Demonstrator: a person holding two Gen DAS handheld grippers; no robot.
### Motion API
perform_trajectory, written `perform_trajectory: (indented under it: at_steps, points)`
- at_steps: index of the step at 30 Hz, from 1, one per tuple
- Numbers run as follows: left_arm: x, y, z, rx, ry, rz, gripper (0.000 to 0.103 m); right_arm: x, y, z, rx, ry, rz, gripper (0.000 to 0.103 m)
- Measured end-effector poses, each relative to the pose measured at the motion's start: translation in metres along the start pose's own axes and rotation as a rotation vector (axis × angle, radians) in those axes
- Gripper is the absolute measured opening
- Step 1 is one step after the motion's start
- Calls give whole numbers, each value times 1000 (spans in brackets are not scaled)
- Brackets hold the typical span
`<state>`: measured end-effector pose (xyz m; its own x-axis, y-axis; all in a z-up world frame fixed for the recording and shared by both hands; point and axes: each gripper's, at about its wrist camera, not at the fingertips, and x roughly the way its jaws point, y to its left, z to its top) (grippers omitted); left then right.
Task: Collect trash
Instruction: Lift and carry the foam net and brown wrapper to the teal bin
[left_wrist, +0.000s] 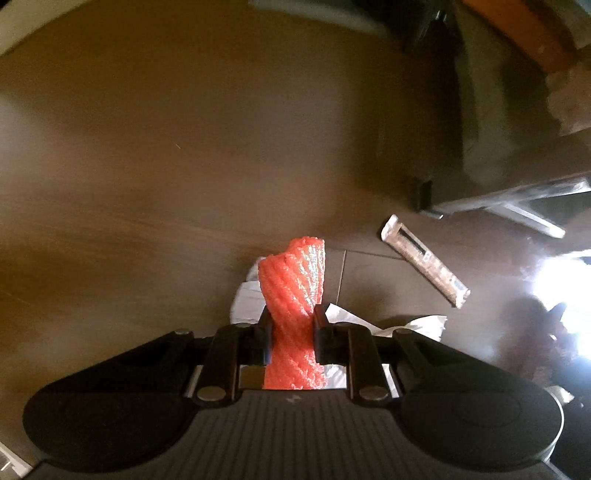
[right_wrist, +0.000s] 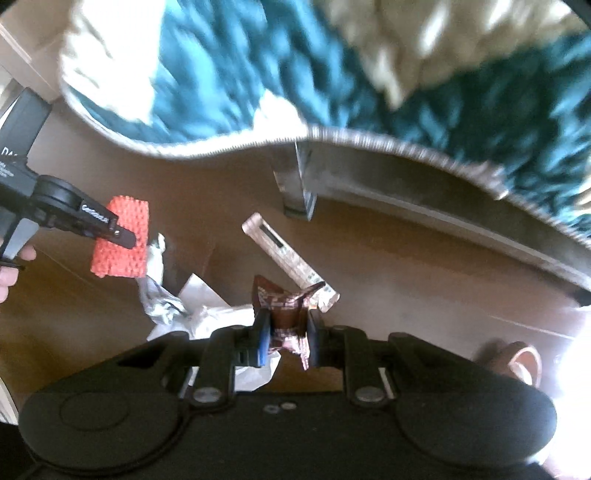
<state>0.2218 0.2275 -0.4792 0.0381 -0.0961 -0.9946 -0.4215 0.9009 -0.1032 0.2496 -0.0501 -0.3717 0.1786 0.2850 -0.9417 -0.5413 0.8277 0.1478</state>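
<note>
**Two pieces of trash gripped above the floor**

Lying below on the brown floor (right_wrist: 406, 258): crumpled white paper (right_wrist: 207, 310), a long clear wrapper (right_wrist: 284, 254). Left gripper (left_wrist: 291, 332) pinching red foam netting (left_wrist: 295, 288); right gripper (right_wrist: 286, 332) clamping narrowly on a brown foil wrapper (right_wrist: 284, 314). Teal-and-cream rug (right_wrist: 332, 66) lying beyond.

Left gripper (left_wrist: 290, 334) points straight down, jaws clamped on orange foam net (left_wrist: 293, 295). Right gripper (right_wrist: 286, 334) angled steeply down, jaws pinching crumpled brown wrapper (right_wrist: 286, 314). Bare fingers (right_wrist: 14, 262) grip left handle.
</note>
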Motion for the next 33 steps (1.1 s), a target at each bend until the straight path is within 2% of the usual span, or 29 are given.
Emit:
perform_trajectory:
  at_steps: [7, 18, 25, 33]
  points:
    - [-89, -5, -9, 42, -157, -8, 19, -82, 14, 4, 4, -133, -10, 19]
    - [-269, -19, -26, 99, -488, -40, 19, -222, 36, -3, -41, -373, -35, 19]
    - [-359, -55, -53, 185, -663, -65, 20, -307, 43, -9, -72, -547, -51, 19]
    - [-439, -106, -76, 277, -798, -133, 20, -380, 35, -6, -87, -714, -80, 19]
